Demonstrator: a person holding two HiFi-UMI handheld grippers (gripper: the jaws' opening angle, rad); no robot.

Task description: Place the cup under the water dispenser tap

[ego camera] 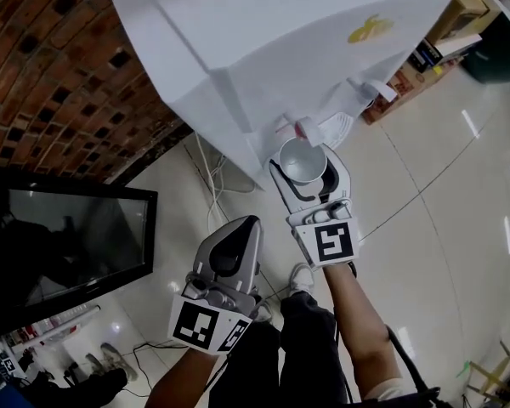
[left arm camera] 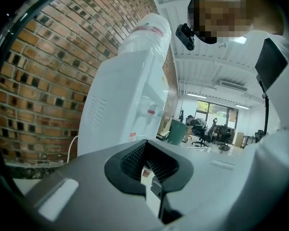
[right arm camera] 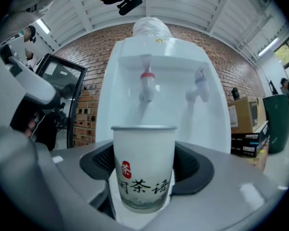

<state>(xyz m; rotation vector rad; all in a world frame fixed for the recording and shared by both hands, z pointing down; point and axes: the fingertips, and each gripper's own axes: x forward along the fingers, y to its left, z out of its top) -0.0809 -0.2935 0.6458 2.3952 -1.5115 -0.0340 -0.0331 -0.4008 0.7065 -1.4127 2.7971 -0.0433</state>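
Between the jaws of our right tool (ego camera: 304, 161) stands the cup (right arm camera: 143, 172), a white paper one with a red seal and black characters on its side. It is upright, and the dark pads press on it from both sides, so the tool is clenched on it and carries it off the floor (ego camera: 425, 228). From above we see into its open mouth, and it looks empty. We hold it close to the front of the white water dispenser (right arm camera: 159, 105), and in the right gripper view it lines up with the red-capped tap (right arm camera: 146, 83), which sits higher. We cannot tell whether its rim is already under the spout. A blue-capped tap (right arm camera: 198, 88) sits beside the red one, off to the right. A bottle (right arm camera: 151, 28) wrapped in plastic tops the dispenser.

Our left tool (ego camera: 229, 253) hangs lower and nearer to us, well apart from the cup, its jaws closed together with nothing between them.

A brick wall (ego camera: 51, 75) stands behind the dispenser, a dark screen (ego camera: 59, 236) leans by it on the left, and cardboard boxes (right arm camera: 245, 117) and a green bin (right arm camera: 278, 121) stand to the right
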